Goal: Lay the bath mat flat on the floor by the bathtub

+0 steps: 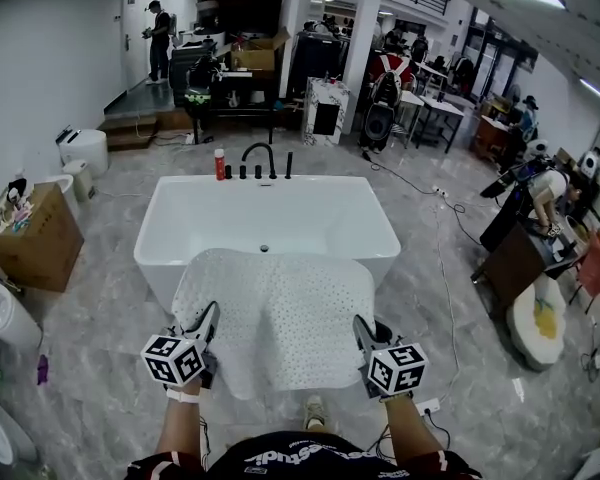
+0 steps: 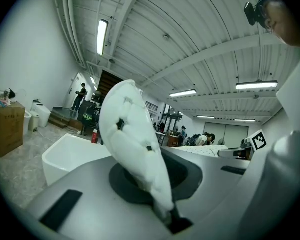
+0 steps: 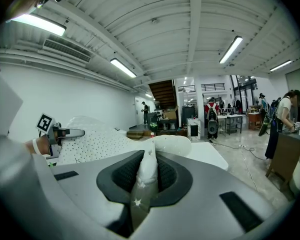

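Note:
A white perforated bath mat hangs spread between my two grippers, its far edge draped over the near rim of the white bathtub. My left gripper is shut on the mat's near left corner; in the left gripper view a fold of the mat rises out of the closed jaws. My right gripper is shut on the near right corner, and the right gripper view shows the mat's edge pinched between the pads. The tub lies just ahead.
A black faucet and a red bottle stand at the tub's far rim. A cardboard box and a toilet are on the left. People work at desks on the right. Grey marble floor surrounds the tub.

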The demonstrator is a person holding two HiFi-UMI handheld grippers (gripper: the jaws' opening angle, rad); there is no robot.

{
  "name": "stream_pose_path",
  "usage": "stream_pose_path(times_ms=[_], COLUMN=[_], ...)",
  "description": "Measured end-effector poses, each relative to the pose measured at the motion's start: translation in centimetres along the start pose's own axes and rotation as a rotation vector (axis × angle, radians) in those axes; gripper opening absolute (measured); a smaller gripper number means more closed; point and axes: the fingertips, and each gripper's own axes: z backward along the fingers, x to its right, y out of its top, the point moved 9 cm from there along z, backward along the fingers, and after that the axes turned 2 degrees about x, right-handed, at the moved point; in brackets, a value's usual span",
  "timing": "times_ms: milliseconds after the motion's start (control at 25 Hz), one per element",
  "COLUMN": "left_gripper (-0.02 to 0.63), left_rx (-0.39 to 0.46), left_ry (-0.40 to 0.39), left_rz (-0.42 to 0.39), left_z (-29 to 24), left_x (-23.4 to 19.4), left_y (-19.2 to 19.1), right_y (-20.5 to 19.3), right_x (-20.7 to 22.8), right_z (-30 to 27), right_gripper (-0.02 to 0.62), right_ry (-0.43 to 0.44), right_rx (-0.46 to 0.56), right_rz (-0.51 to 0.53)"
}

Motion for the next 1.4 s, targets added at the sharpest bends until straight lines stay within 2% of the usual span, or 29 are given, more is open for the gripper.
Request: stream_pose_path(times_ms=[320, 480, 880, 1120, 1400], left_gripper=[0.025, 0.025, 0.023, 0.025, 0.025], left_rx=[-0.010, -0.019, -0.057, -0.100, -0.146], left_ry=[0.013, 0.000, 0.054, 0.076, 0.106], left_rz=[-0.007, -0.055, -0.132, -0.164, -0.160], left_z=[-6.2, -10.2, -19.7, -23.3, -26.3], left_x=[0.7, 1.9, 0.5, -0.4, -1.3], left_y=[-0.5, -0.8, -3.2, -3.8, -7.1], right_y=[0.6, 0.8, -0.8, -1.1, -4.3], right_x=[6.2, 10.1, 19.1, 21.9, 24.2], right_z=[-3.4, -5.2, -11.4, -14.7, -17.9], right_gripper=[0.049, 0.049, 0.048, 0.048, 0.048], right_ry=[0.010, 0.006, 0.006, 0.017, 0.041], right_rx=[0.004, 0.004, -0.009, -0.033, -0.067], right_rz=[-0.015, -0.017, -0.025, -0.015, -0.021])
